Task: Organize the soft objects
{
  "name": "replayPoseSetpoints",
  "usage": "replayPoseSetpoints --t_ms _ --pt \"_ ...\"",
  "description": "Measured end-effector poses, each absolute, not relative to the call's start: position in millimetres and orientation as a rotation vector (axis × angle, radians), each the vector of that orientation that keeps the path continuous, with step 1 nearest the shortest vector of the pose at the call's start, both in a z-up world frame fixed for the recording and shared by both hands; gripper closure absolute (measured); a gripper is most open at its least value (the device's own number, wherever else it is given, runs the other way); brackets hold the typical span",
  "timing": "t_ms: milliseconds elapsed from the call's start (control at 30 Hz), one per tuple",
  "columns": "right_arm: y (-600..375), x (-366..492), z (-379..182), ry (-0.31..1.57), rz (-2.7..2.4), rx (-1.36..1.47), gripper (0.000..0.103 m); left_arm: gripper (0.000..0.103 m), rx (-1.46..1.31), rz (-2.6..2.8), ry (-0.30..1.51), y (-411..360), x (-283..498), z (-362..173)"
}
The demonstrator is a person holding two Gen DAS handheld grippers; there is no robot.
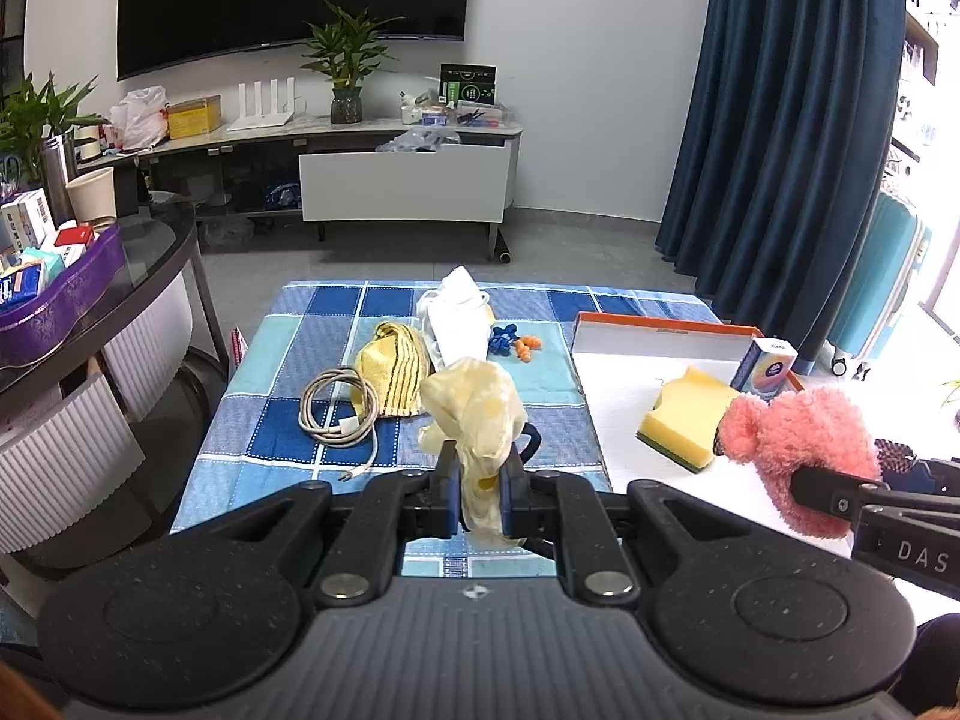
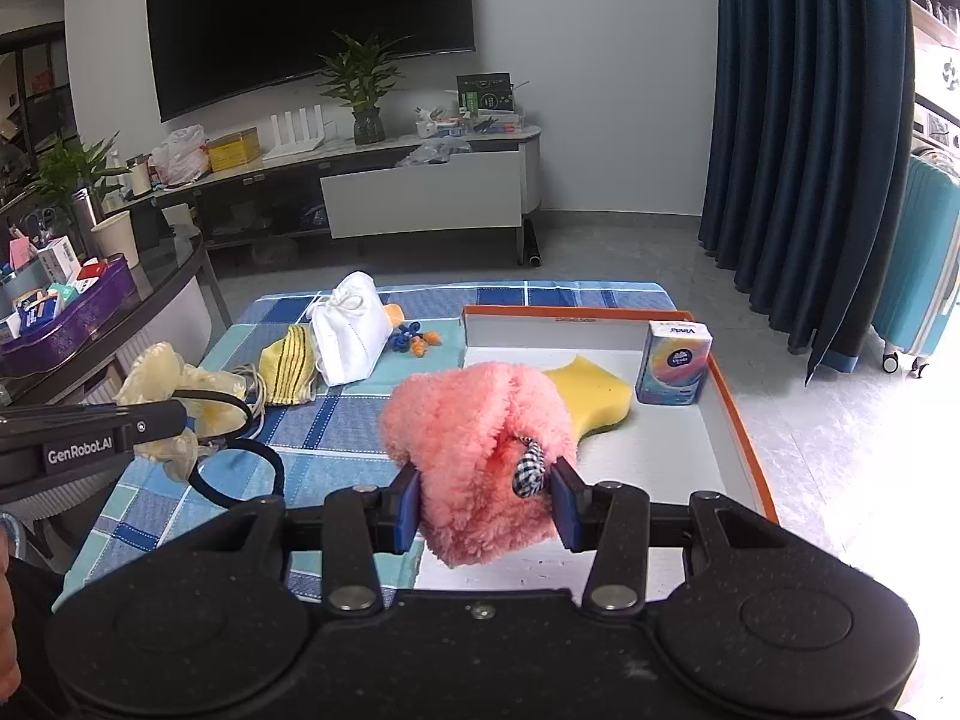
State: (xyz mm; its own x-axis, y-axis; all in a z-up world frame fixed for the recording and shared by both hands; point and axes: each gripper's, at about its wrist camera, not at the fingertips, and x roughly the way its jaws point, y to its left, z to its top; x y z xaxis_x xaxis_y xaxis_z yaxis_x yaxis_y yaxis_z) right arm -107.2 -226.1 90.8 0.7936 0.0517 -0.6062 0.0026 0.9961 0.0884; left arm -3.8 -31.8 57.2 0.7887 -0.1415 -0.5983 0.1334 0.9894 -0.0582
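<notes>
My left gripper (image 1: 478,483) is shut on a pale yellow rubber glove (image 1: 474,405) and holds it above the blue checked cloth (image 1: 288,354). My right gripper (image 2: 485,501) is shut on a fluffy pink soft item (image 2: 477,438) over the near left part of the white tray with an orange rim (image 2: 678,456). In the tray lie a yellow sponge (image 2: 591,390) and a tissue pack (image 2: 672,363). On the cloth lie a yellow striped towel (image 1: 393,369), a white drawstring bag (image 1: 453,321), and blue and orange earplugs (image 1: 513,345).
A coiled white cable (image 1: 339,411) and a black hair tie (image 2: 240,474) lie on the cloth. A dark round table (image 1: 90,288) with a purple basket stands at the left. A TV stand (image 1: 360,168), a blue curtain (image 1: 780,120) and a teal suitcase (image 1: 882,282) are beyond.
</notes>
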Motion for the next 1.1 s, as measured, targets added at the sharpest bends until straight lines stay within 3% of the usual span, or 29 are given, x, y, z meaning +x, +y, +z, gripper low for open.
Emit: replayPoseSetpoints --t_ms 1100 --pt "-258.6 -114.1 87.6 0.65 -0.026 0.13 0.051 0.088 0.024 -0.214 0.652 -65.6 -7.8 56.5"
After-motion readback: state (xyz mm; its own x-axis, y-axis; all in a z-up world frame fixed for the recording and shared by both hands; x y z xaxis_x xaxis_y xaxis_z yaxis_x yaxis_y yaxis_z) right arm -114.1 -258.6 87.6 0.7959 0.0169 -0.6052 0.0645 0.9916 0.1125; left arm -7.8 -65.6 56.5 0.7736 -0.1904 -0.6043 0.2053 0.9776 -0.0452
